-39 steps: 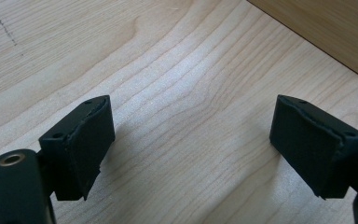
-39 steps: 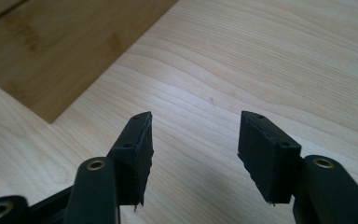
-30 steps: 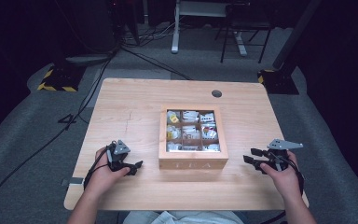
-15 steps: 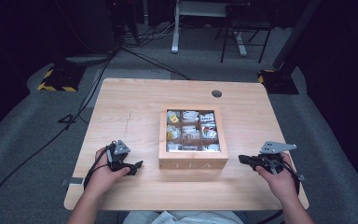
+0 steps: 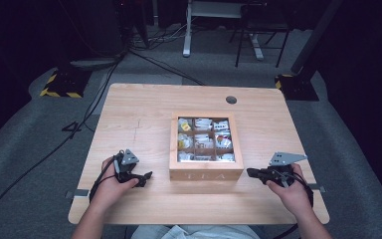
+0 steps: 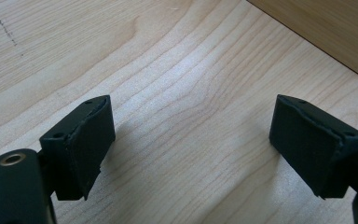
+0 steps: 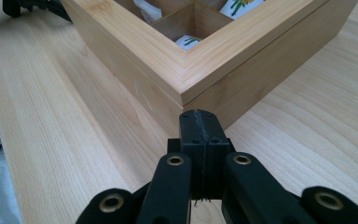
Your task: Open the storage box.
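I had the right gripper (image 7: 200, 122), jaws closed on nothing, aimed at the square lidded wooden tea box's (image 5: 206, 173) near corner to nudge it, while the left gripper (image 6: 191, 154) sat open-jawed on the pale wood tabletop (image 5: 144, 114).

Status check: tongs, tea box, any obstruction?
Left tongs open, empty, on table. Right tongs shut, empty, aimed at tea box corner. Nothing between.

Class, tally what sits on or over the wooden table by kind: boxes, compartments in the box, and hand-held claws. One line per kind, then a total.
Wooden tea box: 1
Compartments in it: 9
Claws: 2, the left claw open, the right claw shut and empty
Total: 12
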A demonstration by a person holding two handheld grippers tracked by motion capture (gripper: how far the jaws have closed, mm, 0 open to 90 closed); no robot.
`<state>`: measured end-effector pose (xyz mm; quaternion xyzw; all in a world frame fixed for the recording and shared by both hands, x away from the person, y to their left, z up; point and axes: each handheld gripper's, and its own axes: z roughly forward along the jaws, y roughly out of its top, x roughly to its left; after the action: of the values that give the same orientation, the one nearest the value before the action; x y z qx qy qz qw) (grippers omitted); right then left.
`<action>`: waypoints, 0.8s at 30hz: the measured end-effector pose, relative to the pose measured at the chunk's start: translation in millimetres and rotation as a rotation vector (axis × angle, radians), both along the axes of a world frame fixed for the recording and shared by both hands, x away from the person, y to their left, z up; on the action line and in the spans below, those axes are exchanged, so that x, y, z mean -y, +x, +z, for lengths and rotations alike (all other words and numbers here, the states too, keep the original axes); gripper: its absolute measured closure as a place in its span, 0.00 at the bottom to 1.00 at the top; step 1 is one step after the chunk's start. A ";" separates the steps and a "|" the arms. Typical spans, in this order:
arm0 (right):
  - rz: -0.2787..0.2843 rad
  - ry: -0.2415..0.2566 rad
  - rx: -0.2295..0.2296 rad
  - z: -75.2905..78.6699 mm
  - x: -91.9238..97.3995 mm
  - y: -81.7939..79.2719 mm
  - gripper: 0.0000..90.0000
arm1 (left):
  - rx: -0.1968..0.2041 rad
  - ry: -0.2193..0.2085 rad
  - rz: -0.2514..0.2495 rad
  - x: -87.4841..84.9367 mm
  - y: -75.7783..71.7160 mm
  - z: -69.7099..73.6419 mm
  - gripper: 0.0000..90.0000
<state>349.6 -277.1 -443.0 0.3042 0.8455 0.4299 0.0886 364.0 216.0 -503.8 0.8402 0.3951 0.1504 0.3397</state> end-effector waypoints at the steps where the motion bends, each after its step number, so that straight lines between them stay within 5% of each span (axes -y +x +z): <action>1: 0.003 -0.002 -0.001 -0.5 -0.6 0.1 1.00 | 0.000 0.000 0.000 0.0 0.0 0.0 0.16; 24: 0.014 0.003 -0.008 -4.4 -9.3 1.1 1.00 | 0.000 0.000 0.000 0.0 0.0 0.0 0.16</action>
<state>350.7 -267.8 -447.4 0.3002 0.8472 0.4306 0.0816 364.1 216.0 -503.8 0.8402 0.3949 0.1505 0.3397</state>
